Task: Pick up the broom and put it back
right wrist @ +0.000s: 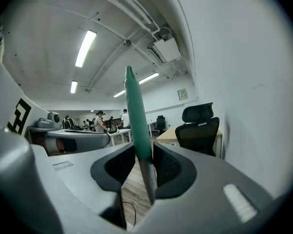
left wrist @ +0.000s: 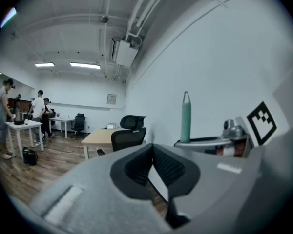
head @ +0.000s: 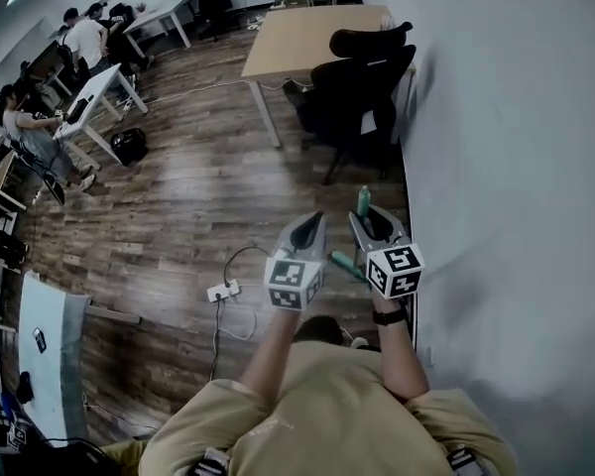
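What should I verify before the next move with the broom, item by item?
1. Broom handle gripped between right claw pads: ok.
2. Left claw empty and shut: ok.
3. Broom head off the floor: cannot tell, hidden.
4. Floor along the wall bare up to the office chair: ok.
5. Power strip lies left of that path: ok.

The broom (right wrist: 136,116) handle has a smooth green plastic sleeve over a dull grey metal shaft. The right gripper (right wrist: 139,167) is matt grey plastic with black ribbed pads (right wrist: 168,167). The floor (head: 178,196) is faintly glossy wood plank; the wall (head: 516,117) matt white
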Available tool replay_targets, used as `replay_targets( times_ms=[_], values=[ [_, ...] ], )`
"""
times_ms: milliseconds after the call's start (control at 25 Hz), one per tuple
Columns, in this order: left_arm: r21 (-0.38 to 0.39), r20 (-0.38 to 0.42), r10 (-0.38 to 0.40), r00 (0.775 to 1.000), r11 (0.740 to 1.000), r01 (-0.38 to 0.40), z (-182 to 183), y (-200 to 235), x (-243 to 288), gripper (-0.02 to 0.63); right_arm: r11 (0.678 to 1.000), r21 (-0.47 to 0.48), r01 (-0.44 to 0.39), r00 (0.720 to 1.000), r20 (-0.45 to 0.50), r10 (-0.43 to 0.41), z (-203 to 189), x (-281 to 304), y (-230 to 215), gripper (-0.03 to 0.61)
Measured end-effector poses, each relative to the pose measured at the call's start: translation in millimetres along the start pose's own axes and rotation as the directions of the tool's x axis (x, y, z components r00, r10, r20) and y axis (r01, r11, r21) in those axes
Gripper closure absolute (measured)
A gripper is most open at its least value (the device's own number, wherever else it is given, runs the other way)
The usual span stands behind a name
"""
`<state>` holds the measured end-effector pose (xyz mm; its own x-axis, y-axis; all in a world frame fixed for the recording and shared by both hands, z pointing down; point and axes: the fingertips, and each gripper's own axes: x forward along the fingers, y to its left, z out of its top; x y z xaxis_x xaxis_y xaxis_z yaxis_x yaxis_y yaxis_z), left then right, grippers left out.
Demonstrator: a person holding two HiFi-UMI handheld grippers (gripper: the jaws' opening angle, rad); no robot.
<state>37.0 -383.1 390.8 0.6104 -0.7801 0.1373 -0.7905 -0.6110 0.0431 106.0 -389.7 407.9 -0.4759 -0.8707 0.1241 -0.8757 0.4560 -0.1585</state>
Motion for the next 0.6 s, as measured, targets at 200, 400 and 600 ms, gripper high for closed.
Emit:
replay_targets(
  times_ms=[200,400,600],
  values=[
    [-0.059,-0.047,0.023,0.999,0.998,-0.026,-27.8,33.4,57.6,0.612,0.999,0.016,0.038,0.997,-0.068,-0.037,-26.6,41.4,-54.4,0.468],
    [-0.093,-0.04,-0.03,0.999,0.995,0.026,-38.6,81.2,148.9,0.612,0.997,0.021,0.068,0.996,-0.064,-0.066,-13.8,113.5,-117.6,0.477],
    [-0.075,0.077,0.004,0.997,0.997,0.002,12.1,161.7,203.8,0.612,0.997,0.021,0.071,0.993,-0.099,-0.069,13.7,186.2,-152.7,0.479]
  ],
)
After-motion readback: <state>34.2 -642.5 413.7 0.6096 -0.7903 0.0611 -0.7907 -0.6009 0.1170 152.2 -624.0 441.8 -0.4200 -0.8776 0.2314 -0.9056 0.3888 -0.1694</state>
